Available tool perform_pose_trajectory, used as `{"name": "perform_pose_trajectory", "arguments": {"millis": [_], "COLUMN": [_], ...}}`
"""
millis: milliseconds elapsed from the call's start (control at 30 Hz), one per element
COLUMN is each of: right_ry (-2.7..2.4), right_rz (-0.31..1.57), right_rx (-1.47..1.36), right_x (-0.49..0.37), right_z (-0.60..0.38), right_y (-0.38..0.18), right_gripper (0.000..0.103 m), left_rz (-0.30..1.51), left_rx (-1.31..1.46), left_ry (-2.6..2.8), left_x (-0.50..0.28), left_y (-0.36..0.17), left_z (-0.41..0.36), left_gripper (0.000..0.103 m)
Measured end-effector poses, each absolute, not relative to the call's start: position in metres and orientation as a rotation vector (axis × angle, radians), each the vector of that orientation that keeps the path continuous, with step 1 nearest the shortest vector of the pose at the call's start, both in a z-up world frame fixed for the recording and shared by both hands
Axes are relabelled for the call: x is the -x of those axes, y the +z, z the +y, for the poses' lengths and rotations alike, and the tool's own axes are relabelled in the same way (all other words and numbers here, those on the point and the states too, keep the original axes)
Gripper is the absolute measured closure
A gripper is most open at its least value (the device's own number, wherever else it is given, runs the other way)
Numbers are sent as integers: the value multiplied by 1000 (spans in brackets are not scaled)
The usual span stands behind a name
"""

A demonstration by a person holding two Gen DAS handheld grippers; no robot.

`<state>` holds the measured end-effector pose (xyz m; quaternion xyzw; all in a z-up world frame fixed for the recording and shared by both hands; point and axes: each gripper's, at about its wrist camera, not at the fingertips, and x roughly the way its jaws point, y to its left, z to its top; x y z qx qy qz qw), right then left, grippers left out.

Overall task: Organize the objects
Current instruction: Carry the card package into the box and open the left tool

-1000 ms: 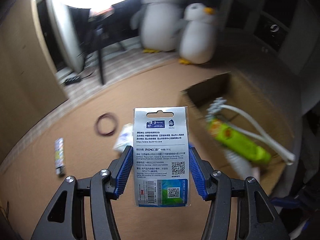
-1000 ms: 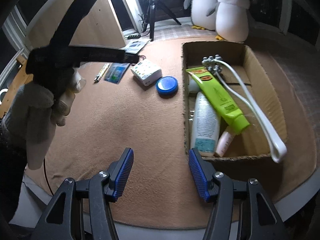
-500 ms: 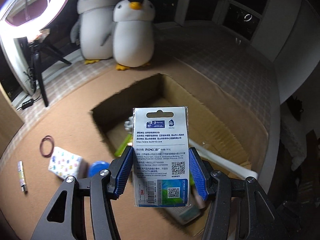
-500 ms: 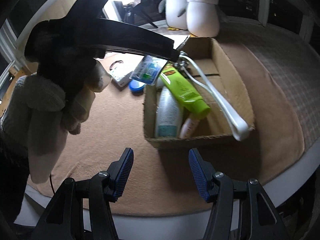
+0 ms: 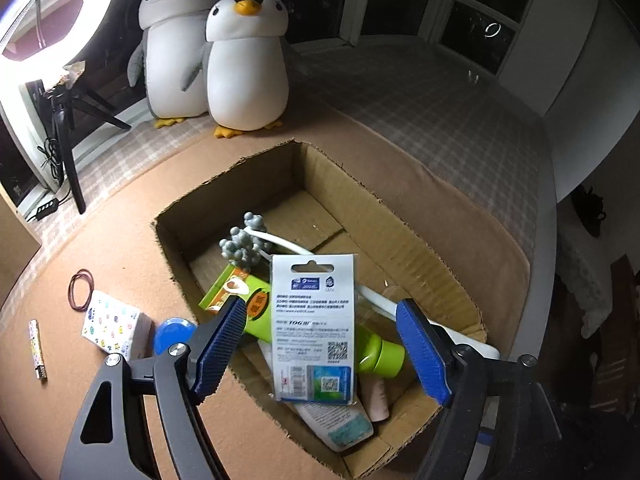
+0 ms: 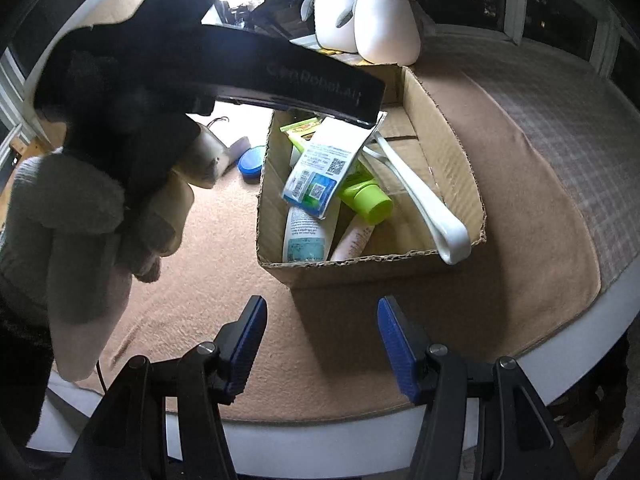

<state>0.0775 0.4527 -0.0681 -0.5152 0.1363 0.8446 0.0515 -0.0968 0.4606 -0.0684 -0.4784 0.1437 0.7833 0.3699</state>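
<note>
A carded blister pack (image 5: 312,328) hangs free between the spread jaws of my left gripper (image 5: 320,344), touching neither pad, right over the open cardboard box (image 5: 420,248). In the right wrist view the pack (image 6: 324,168) sits just under the left gripper's tip, above the box (image 6: 452,152). The box holds a green tube (image 5: 372,344), a white bottle (image 6: 304,232), a white massager (image 6: 424,200) and a small pink tube (image 6: 352,240). My right gripper (image 6: 322,340) is open and empty, low in front of the box.
Left of the box on the tan mat lie a blue lid (image 5: 172,334), a patterned tissue pack (image 5: 114,326), a red rubber band (image 5: 80,288) and a small stick (image 5: 38,350). Two plush penguins (image 5: 244,68) and a ring light stand (image 5: 68,152) are behind. The table edge (image 6: 580,328) runs close in front.
My left gripper moved over the box and opened; the blister pack, held a moment ago, is now loose between the jaws. The right gripper stayed open, shifting a little toward the box.
</note>
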Motion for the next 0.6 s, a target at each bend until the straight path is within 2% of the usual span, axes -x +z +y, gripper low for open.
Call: {"name": "perform_pose_trajectory", "arguments": {"millis": [267, 600], "right_ry": [2606, 2685], "right_rz": [418, 455], "right_rx": [1605, 1614], "right_x": [-70, -28], "right_z": [436, 427], "right_y": [-70, -57], "right_gripper": [41, 41], "left_rz": [327, 235], "left_rx": [1230, 1289], "left_ry": [2094, 2337], "left_x": [100, 105], "left_y": [-56, -41], "left_z": [415, 277], "left_gripper": [23, 23]}}
